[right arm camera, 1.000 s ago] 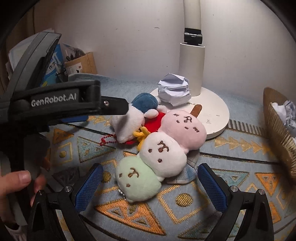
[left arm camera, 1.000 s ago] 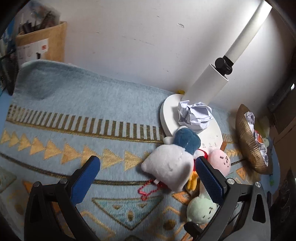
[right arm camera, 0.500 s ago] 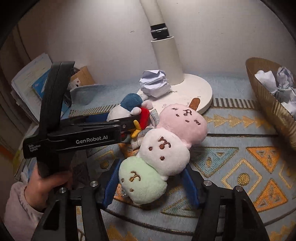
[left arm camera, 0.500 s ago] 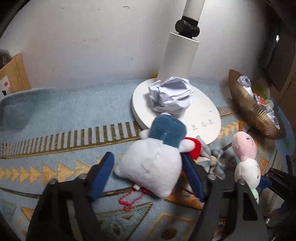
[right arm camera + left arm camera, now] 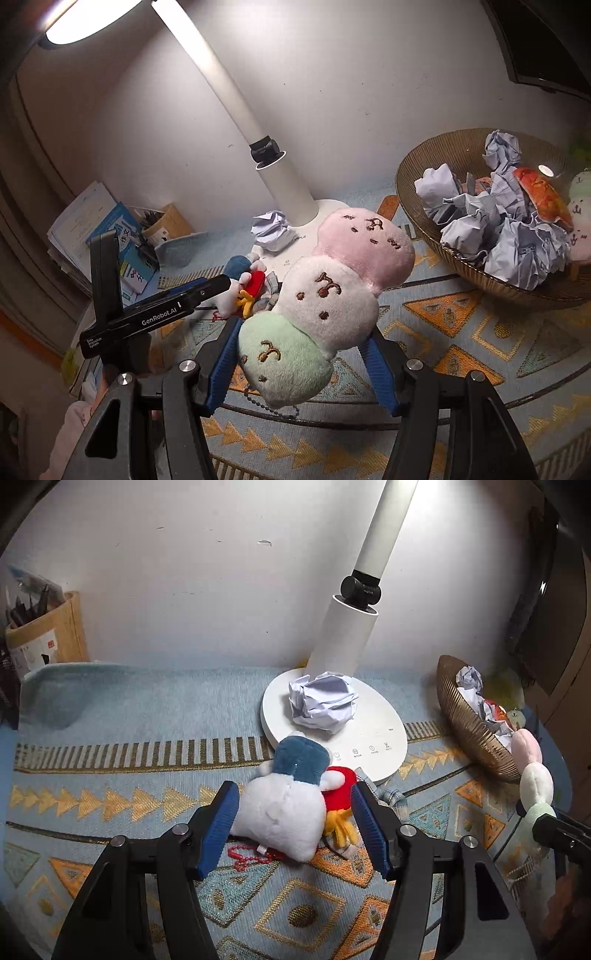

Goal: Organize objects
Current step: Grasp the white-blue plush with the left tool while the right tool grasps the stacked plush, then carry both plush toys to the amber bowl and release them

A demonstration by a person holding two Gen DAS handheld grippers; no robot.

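Note:
A white plush toy with a blue cap [image 5: 284, 812] lies on the patterned mat beside a red and yellow piece [image 5: 340, 786]. My left gripper [image 5: 293, 827] straddles it, and its blue pads press the toy's two sides. The same gripper [image 5: 207, 291] shows in the right wrist view. My right gripper [image 5: 301, 365] is shut on the green end of a pink, white and green dumpling plush [image 5: 332, 291] and holds it above the mat. That plush [image 5: 533, 771] hangs at the right edge of the left wrist view. A crumpled paper ball [image 5: 323, 701] rests on the lamp base.
A golden woven basket [image 5: 421, 218] at the right holds several paper balls and small toys. The white lamp base [image 5: 380, 720] and its pole stand behind the toys. A cardboard box of pens [image 5: 48, 635] and stacked booklets [image 5: 110, 229] sit at the far left.
The right gripper shut on the dumpling plush and lifted it off the mat, toward the basket. The left gripper moved over the white plush and narrowed onto it.

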